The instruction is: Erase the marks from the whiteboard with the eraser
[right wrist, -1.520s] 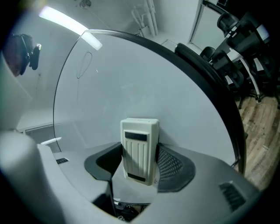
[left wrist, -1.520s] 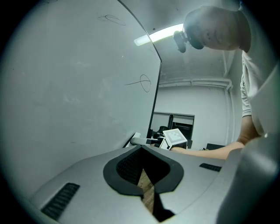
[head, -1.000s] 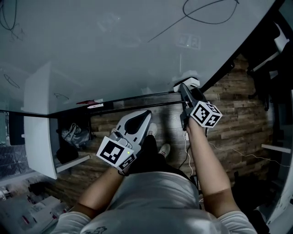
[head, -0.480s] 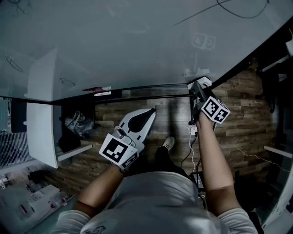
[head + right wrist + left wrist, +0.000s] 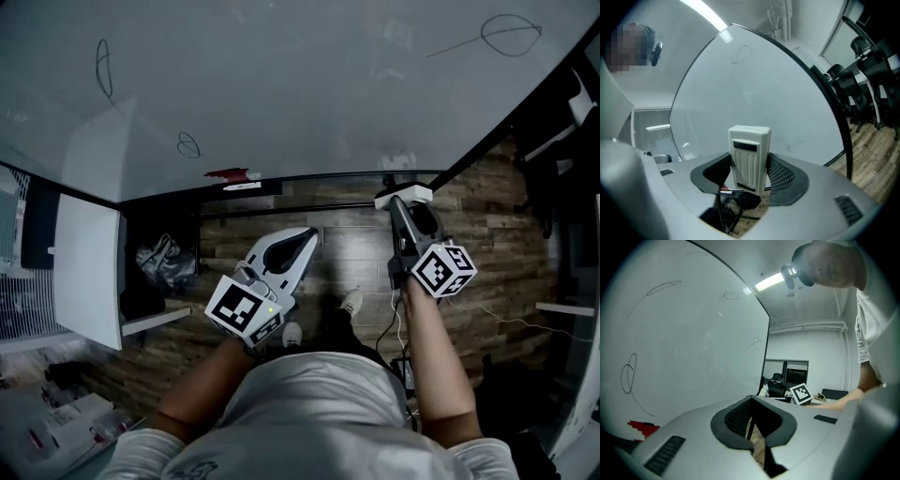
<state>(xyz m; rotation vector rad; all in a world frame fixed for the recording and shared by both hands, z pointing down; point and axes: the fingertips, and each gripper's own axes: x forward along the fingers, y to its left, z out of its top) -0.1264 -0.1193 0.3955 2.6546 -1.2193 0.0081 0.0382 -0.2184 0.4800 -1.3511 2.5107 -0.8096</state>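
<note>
The right gripper [image 5: 404, 206] is clamped on the white eraser [image 5: 403, 195], whose long axis points out along the jaws, near the whiteboard's [image 5: 300, 84] lower edge, and the oval mark [image 5: 511, 36] lies up toward the board's right edge, while the left gripper [image 5: 306, 234], closed on nothing, hangs farther from the board

The whiteboard [image 5: 300, 84], ahead of the fingers of both grippers, has a smooth, glossy face that carries faint reflections. The eraser [image 5: 749, 157], held between the fingers [image 5: 785, 176] of the right gripper [image 5: 750, 171], is off-white moulded plastic. It is matt, with a ribbed back. The shells of the right gripper and the left gripper [image 5: 757, 423] are smooth grey plastic with a satin finish. The finger pads are matt black, and some faces show a fine mesh texture. Below the fingers, the floor [image 5: 347, 244] is brown wood-grain planking. The shirt [image 5: 319, 403] behind the fingers is light matt cloth.
</note>
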